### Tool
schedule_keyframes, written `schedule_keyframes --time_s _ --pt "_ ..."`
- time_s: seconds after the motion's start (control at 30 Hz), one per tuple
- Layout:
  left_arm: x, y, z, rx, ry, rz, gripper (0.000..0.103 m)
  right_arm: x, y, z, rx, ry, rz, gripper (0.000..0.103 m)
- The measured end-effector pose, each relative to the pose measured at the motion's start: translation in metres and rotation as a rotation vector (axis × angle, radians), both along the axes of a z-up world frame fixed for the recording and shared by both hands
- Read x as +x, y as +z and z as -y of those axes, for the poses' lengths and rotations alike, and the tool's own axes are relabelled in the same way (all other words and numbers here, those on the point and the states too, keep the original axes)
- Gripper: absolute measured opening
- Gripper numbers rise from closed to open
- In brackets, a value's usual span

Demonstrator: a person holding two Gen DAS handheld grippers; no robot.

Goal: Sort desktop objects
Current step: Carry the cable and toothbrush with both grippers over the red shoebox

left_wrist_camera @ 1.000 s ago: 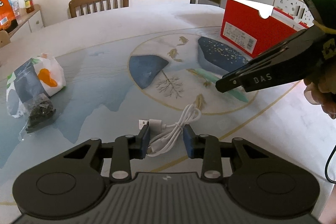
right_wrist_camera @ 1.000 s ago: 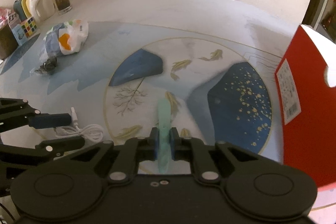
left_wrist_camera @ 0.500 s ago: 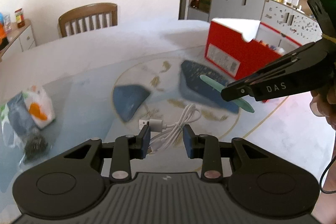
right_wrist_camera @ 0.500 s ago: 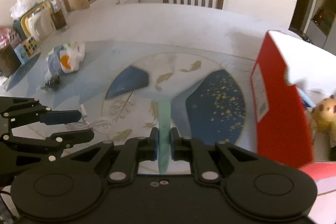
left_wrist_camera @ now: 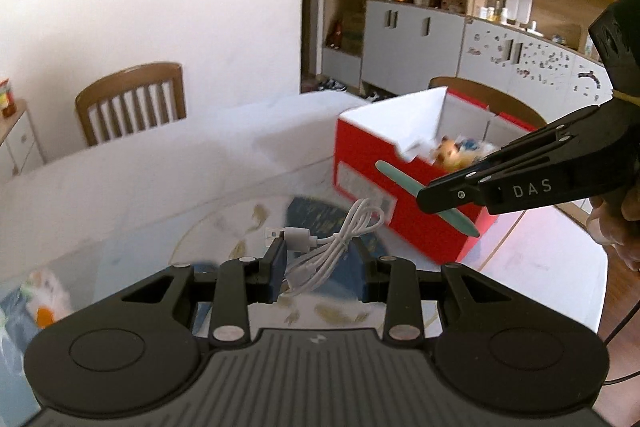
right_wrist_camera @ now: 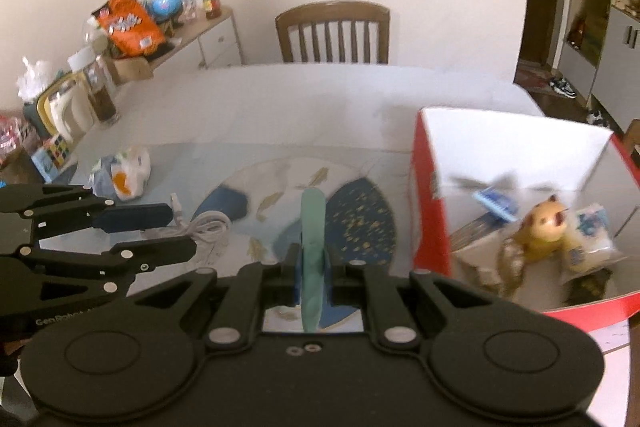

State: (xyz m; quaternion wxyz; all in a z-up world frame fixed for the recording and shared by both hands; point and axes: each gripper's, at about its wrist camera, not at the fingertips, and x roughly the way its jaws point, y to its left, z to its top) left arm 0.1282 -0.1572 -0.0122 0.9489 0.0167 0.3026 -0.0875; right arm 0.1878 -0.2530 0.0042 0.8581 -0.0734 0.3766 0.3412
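Low centre of the left wrist frame, left gripper has its blue-padded jaws closed on a coiled white USB cable; plug end sticks out to the upper left, loop pokes toward the upper right. Right side of that frame, right gripper clamps a flat mint-green plastic stick across its middle, both ends free. Right wrist frame confirms it: jaws narrow, pinching the stick upright at bottom centre. Both items are in the air above the round patterned glass-topped table.

Open red cardboard shoebox with white inside sits right of centre, already holding a tan plush toy, a blue brush and a printed packet. Crumpled white plastic bag lies at mid left of the table, not yet sorted.

Risks, as I judge them: cable grip is only on part of the bundle, so a loose strand could slide out or snag on the box rim. Stick overhangs both sides and may hit the box wall and twist in the pads. Grippers are close together and heading to one box, so they could collide.
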Motion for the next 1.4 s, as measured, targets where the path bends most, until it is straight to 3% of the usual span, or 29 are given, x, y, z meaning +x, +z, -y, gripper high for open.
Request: schedule_keyframes --time_s 0.4,0.83,1.27,1.4 --pt "0.040 0.020 0.065 0.027 -0.065 0.044 0.032 0.030 0.020 0.062 0.046 -0.047 0.047 0.011" --pt "0.086 0.024 0.136 0.063 -0.117 0.042 0.032 0.072 0.016 0.125 0.043 -0.078 0.050 0.011" --pt "0.159 0.006 0.164 0.090 -0.062 -0.047 0.032 0.107 -0.010 0.156 0.019 -0.076 0.028 0.011" --pt "0.183 -0.004 0.167 0.129 -0.037 -0.080 0.032 0.113 -0.017 0.155 0.009 -0.045 0.024 0.011"
